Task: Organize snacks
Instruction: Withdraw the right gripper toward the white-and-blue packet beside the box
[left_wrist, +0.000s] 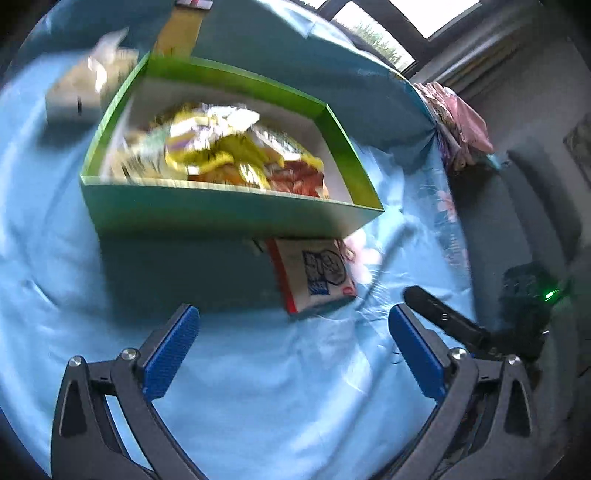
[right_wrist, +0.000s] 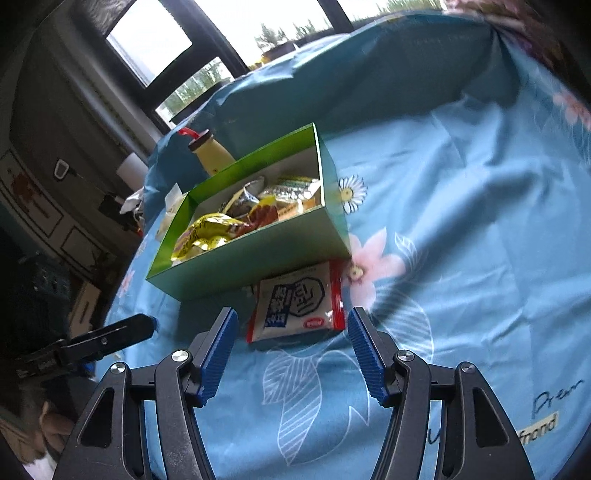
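Note:
A green box (left_wrist: 229, 212) (right_wrist: 255, 258) stands on the blue sheet and holds several snack packets (left_wrist: 221, 151) (right_wrist: 236, 218). A white snack packet with red edges (left_wrist: 317, 273) (right_wrist: 295, 302) lies flat on the sheet against the box's near wall. My left gripper (left_wrist: 291, 325) is open and empty, a little short of the box and packet. My right gripper (right_wrist: 291, 328) is open, its fingers either side of the packet's near end, not touching it. The right gripper's finger (left_wrist: 443, 317) shows in the left wrist view; the left gripper's finger (right_wrist: 110, 336) shows in the right wrist view.
A yellow drink bottle (right_wrist: 212, 155) (left_wrist: 177, 33) stands behind the box. A pale crumpled packet (left_wrist: 92, 81) lies left of the box. The flowered blue sheet (right_wrist: 461, 258) covers the bed, with a darker blue pillow (right_wrist: 369, 74) behind. A window (right_wrist: 155, 40) is beyond.

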